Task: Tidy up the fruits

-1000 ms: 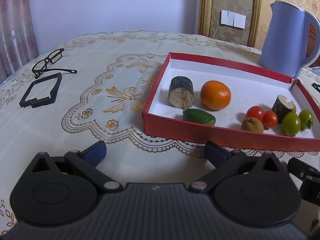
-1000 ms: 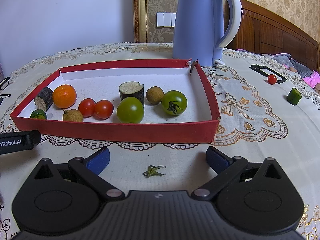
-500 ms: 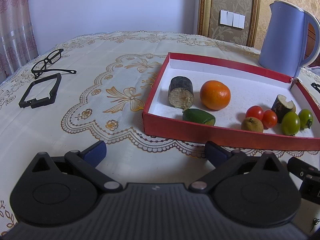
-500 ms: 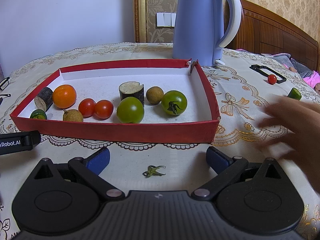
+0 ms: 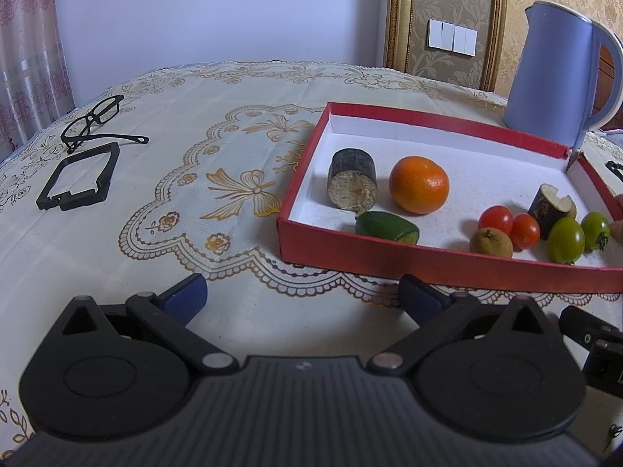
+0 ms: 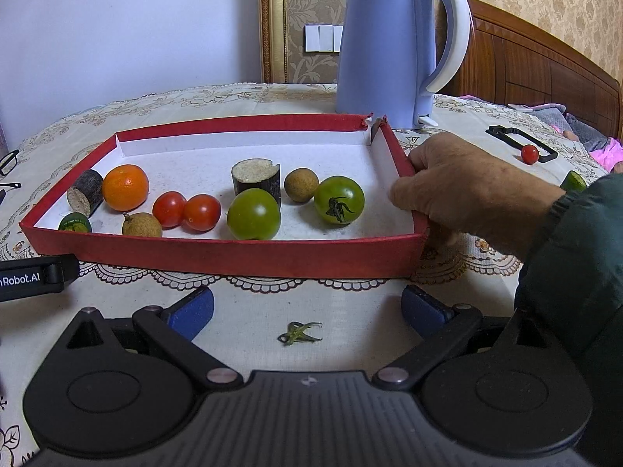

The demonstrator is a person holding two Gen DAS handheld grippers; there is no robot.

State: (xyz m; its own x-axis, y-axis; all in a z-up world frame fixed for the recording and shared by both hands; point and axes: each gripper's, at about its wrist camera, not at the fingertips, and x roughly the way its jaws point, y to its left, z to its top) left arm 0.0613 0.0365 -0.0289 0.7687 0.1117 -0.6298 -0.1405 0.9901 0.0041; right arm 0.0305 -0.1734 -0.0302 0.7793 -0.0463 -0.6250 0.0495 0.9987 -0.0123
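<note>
Both claws sit low over the near edge of the worktop, which wears a cream lace cloth. The left claw gapes wide with nothing between its blue pads, and the right claw is spread just as wide and empty, with a loose green tomato stem lying on the cloth between its fingers. Ahead lies the shallow red cardboard tray holding the fruit: a round orange, two red cherry tomatoes, two green tomatoes and two dark cut stalk pieces. A bare hand in a dark sleeve grips the tray's right wall. Behind the tray's far corner stands a tall blue kettle. Toward the right edge, a small red tomato rests in a black frame, and a green piece beyond is half hidden by the sleeve. Black spectacles lie well to the left.
</note>
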